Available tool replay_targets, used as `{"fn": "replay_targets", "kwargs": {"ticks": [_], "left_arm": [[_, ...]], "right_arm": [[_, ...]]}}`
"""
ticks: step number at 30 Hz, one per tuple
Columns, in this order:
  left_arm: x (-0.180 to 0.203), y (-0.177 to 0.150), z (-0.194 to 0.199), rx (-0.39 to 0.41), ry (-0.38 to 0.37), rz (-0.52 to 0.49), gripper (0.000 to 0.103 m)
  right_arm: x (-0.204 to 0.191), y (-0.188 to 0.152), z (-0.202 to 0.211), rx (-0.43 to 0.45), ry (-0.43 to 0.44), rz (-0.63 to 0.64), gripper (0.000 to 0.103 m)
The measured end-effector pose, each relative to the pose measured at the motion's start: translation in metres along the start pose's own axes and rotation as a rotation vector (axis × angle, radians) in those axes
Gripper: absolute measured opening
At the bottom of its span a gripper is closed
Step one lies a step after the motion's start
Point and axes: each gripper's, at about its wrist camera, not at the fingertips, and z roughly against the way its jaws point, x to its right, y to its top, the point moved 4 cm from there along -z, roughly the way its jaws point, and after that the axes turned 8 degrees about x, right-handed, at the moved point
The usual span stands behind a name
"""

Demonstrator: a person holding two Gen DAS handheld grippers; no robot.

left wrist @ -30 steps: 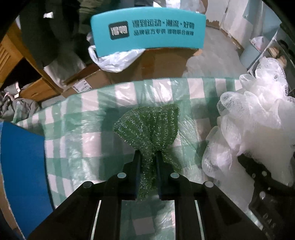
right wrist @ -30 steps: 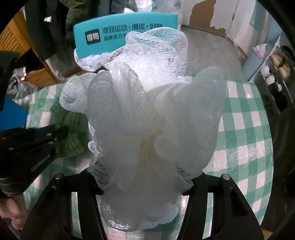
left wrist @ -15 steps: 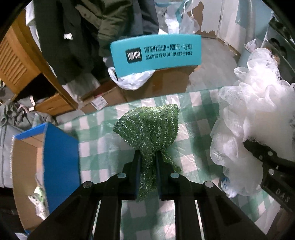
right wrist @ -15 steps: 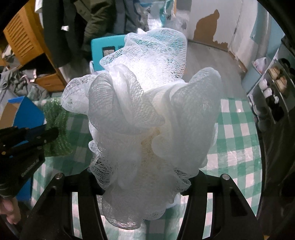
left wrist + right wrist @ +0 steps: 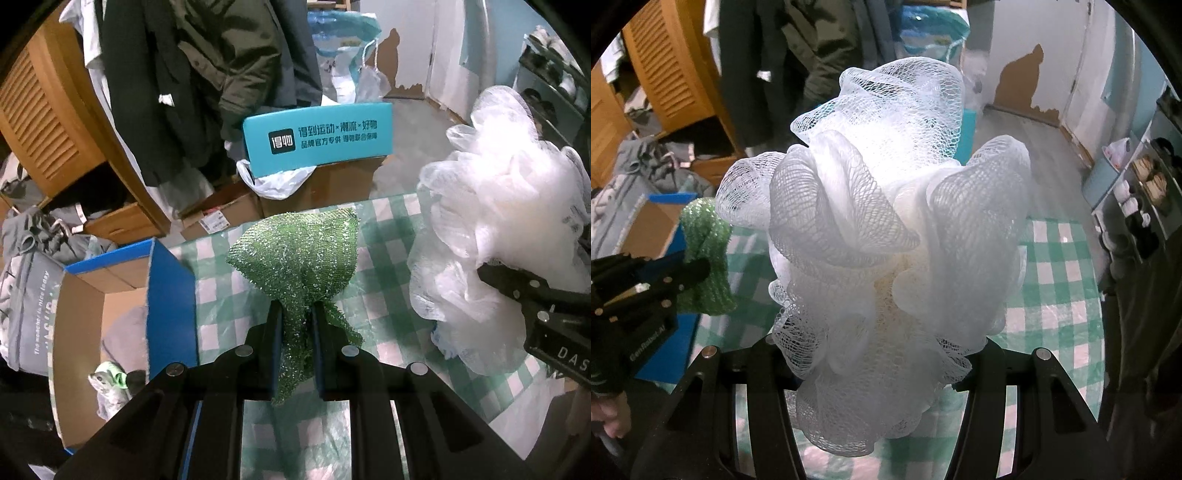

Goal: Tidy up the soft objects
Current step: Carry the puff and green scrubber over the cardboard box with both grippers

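Grippers carrying two soft items above a checked table, beside an open box.

Green-and-white checked tablecloth (image 5: 384, 236) covers the table beneath both tools. At its left edge sits an open blue-and-brown cardboard box (image 5: 170, 295), some soft things already inside. Large white mesh bath pouf (image 5: 882, 236) fills the right gripper (image 5: 875, 354); its fingers sit wide apart, pressing the pouf's lower sides, their tips buried in netting. Smaller glittery green knitted scrubbing cloth (image 5: 299, 258) is pinched at its waist between the nearly closed fingers of the left gripper (image 5: 297, 343), fanning upward, lifted off the table. This looks like the carrying step. Next, I'd guess, the left tool swings left over the box and opens; the pouf follows, needing a wide release so netting doesn't snag.
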Motion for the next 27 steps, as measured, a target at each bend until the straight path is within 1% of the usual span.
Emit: {"fn": "replay_targets", "kwargs": {"ticks": [4,8,12,20,27], "left_arm": [[-0.005,-0.001,0.015,0.033,0.006,-0.018,0.014],[-0.01,-0.002,0.027,0.052,-0.003,-0.016,0.014],[-0.017,-0.003,0.036,0.083,0.023,-0.025,0.014],[-0.041,-0.012,0.046,0.093,0.04,0.003,0.014],[-0.065,-0.017,0.057,0.109,0.065,0.029,0.014]], "right_arm": [[-0.014,-0.002,0.01,0.014,0.018,0.019,0.054],[-0.023,-0.001,0.019,0.03,0.028,0.03,0.054],[-0.029,0.001,0.023,0.047,0.04,0.042,0.054],[-0.05,0.008,0.027,0.065,0.08,0.057,0.054],[-0.082,0.014,0.027,0.073,0.128,0.093,0.054]]}}
